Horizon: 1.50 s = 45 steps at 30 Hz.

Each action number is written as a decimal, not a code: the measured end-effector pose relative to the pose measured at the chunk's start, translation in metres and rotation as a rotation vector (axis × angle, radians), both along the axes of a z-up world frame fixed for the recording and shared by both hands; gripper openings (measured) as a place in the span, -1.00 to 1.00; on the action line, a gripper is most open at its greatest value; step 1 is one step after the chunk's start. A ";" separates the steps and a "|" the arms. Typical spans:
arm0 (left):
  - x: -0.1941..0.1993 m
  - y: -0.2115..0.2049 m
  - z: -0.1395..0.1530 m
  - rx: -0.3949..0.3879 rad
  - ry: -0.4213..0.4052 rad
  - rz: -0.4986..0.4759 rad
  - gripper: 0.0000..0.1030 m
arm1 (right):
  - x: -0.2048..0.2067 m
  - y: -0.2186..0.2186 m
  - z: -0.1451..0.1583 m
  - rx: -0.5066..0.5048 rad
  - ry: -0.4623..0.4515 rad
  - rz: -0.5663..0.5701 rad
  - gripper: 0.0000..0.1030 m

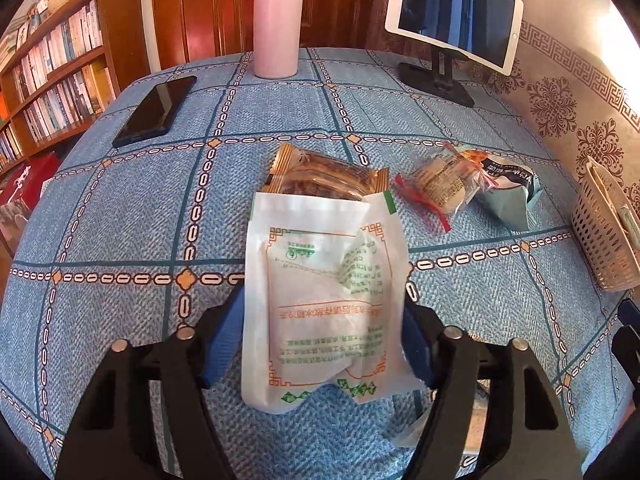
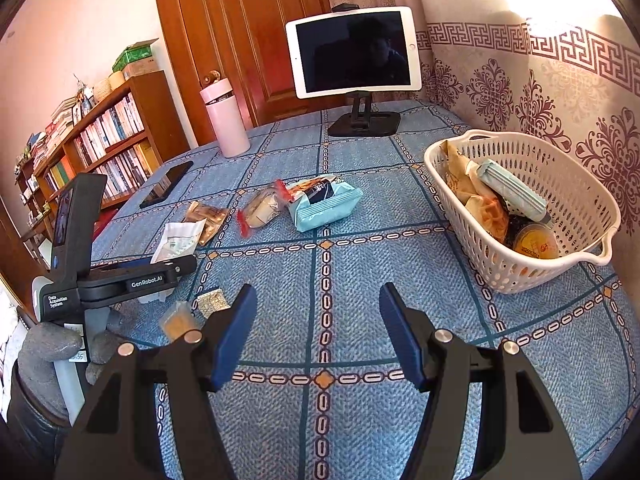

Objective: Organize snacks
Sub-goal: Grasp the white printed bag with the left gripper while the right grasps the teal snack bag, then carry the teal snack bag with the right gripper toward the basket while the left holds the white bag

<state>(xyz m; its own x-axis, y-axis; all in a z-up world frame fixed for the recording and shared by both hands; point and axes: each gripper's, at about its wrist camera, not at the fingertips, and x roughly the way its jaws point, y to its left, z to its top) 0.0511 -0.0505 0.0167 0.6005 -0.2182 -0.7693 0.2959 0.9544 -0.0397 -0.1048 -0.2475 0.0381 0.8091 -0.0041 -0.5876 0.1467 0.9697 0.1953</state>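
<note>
A white snack packet [image 1: 320, 300] with green and orange print sits between the blue pads of my left gripper [image 1: 323, 304], which press on both of its sides. From the right wrist view the same packet [image 2: 178, 240] pokes out past the left gripper [image 2: 180, 266]. Behind it lie a brown packet [image 1: 328, 178], a clear-wrapped snack with red ends [image 1: 436, 190] and a light blue packet [image 1: 512, 196]. My right gripper [image 2: 318, 300] hangs open over bare tablecloth, holding nothing. The white basket [image 2: 520, 276] at the right contains several snacks.
A pink bottle [image 1: 278, 24], a dark phone [image 1: 154, 110] and a tablet on a stand [image 1: 452, 12] stand at the table's far side. Two small snack pieces [image 2: 212, 302] lie near the gloved hand [image 2: 44, 344]. A bookshelf [image 2: 112, 140] stands at left.
</note>
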 end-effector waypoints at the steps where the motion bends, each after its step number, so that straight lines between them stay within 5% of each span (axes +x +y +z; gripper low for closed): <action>1: -0.001 0.001 0.000 -0.010 0.000 -0.005 0.14 | 0.002 0.000 0.000 0.004 0.005 0.007 0.24; 8: -0.004 0.017 0.006 -0.086 -0.031 0.046 -0.18 | 0.027 -0.004 0.006 -0.010 0.024 0.025 0.24; 13: -0.006 0.030 0.015 -0.128 -0.082 0.088 -0.18 | 0.062 -0.008 0.009 -0.053 0.045 0.032 0.42; 28: -0.007 0.038 0.015 -0.160 -0.084 0.112 -0.18 | 0.164 0.001 -0.017 -0.260 0.170 0.088 0.52; 37: -0.007 0.037 0.014 -0.164 -0.078 0.102 -0.18 | 0.185 -0.007 -0.025 -0.266 0.221 0.094 0.59; 45: -0.006 0.036 0.013 -0.167 -0.071 0.098 -0.18 | 0.196 -0.019 -0.033 -0.171 0.254 0.118 0.60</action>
<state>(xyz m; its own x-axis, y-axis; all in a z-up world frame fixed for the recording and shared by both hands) 0.0451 -0.0147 0.0302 0.6767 -0.2770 -0.6821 0.2098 0.9607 -0.1820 0.0911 -0.2662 0.0049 0.6372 -0.0348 -0.7699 0.0546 0.9985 0.0000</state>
